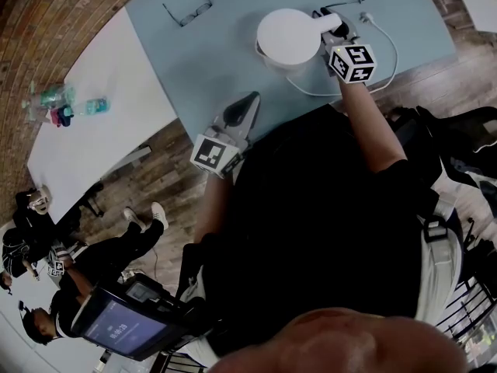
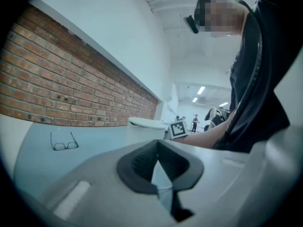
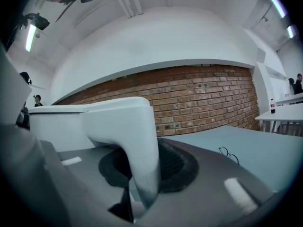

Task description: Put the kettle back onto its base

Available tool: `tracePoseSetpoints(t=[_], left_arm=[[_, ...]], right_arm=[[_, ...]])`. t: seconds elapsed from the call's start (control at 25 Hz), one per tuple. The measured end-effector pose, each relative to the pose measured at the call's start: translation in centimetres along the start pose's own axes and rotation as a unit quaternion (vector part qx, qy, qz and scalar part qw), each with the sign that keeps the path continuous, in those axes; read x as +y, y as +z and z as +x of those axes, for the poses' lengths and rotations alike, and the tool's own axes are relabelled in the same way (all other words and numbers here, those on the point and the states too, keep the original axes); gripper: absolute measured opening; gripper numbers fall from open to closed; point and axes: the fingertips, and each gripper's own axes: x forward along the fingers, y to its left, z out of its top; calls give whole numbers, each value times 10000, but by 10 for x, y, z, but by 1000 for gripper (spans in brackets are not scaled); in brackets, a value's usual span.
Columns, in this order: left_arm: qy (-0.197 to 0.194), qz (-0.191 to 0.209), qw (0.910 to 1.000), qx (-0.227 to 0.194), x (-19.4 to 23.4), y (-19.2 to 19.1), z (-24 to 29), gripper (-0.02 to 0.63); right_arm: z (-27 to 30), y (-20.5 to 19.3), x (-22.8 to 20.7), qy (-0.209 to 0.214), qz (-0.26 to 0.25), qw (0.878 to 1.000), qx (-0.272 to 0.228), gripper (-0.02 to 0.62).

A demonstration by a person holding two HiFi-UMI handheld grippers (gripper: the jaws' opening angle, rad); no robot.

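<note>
A blue-grey tabletop (image 1: 202, 68) runs below a brick wall (image 3: 203, 98). The white kettle (image 1: 289, 36) stands on it, its handle (image 3: 137, 141) clamped by the right tool (image 1: 332, 28). The left tool (image 1: 250, 103), jaws together and empty, sits near the kettle.

Even light frm ceiling strips (image 3: 278, 4), heavy fisheye, dark corners

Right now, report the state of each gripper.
Left gripper: closed, nothing in it.
Right gripper: closed on the kettle, by its handle.
</note>
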Motion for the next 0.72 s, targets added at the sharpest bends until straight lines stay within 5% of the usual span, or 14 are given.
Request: tracePoseSetpoints(t=[0.2, 0.72], left_arm=[[23, -165, 9995, 266, -7, 0, -5, 2], [27, 76, 10000, -31, 0, 0, -11, 2]], right_arm=[[-4, -1, -1, -78, -13, 10000, 15, 84], [-1, -4, -1, -57, -283, 9986, 433, 124]])
